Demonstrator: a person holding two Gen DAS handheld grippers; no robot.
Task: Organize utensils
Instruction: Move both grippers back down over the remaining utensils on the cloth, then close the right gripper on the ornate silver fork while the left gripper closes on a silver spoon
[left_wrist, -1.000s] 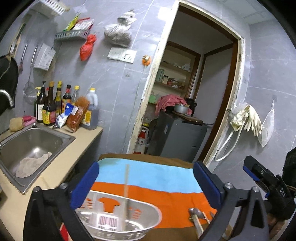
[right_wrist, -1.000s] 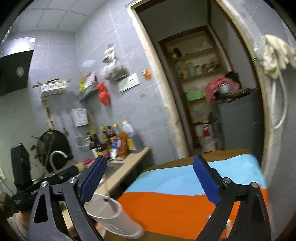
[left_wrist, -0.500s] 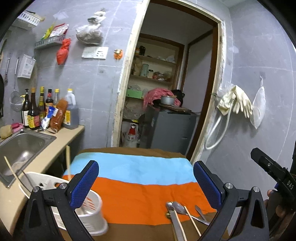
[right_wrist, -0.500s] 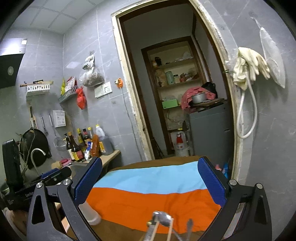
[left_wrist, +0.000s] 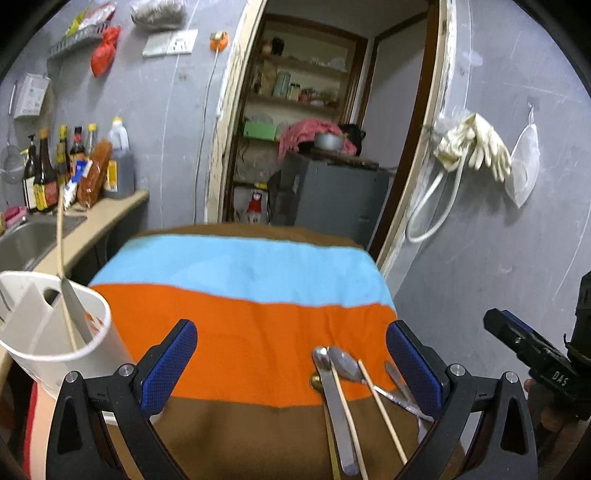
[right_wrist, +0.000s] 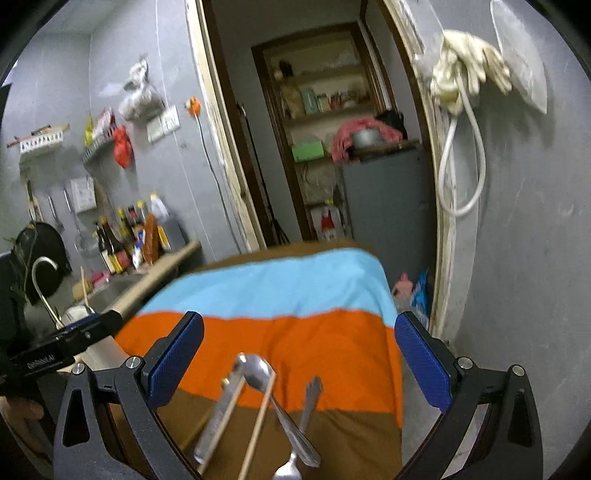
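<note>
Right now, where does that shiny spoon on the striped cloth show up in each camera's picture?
Left wrist view: spoon lies low, right of centre, bowl on the orange stripe.
Right wrist view: spoon lies low at centre, between the open tool's pads.
Shared landmark: the striped cloth.

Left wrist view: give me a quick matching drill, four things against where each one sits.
Things:
1. white holder
2. spoons
3. sauce bottles
4. rubber gloves

Places:
A. hanging on the wall by the door frame
B. at the cloth's left edge, a chopstick standing in it
C. on the counter behind the sink
D. lying on the striped cloth near the right jaw

Pairs: 1-B, 2-D, 3-C, 4-A
</note>
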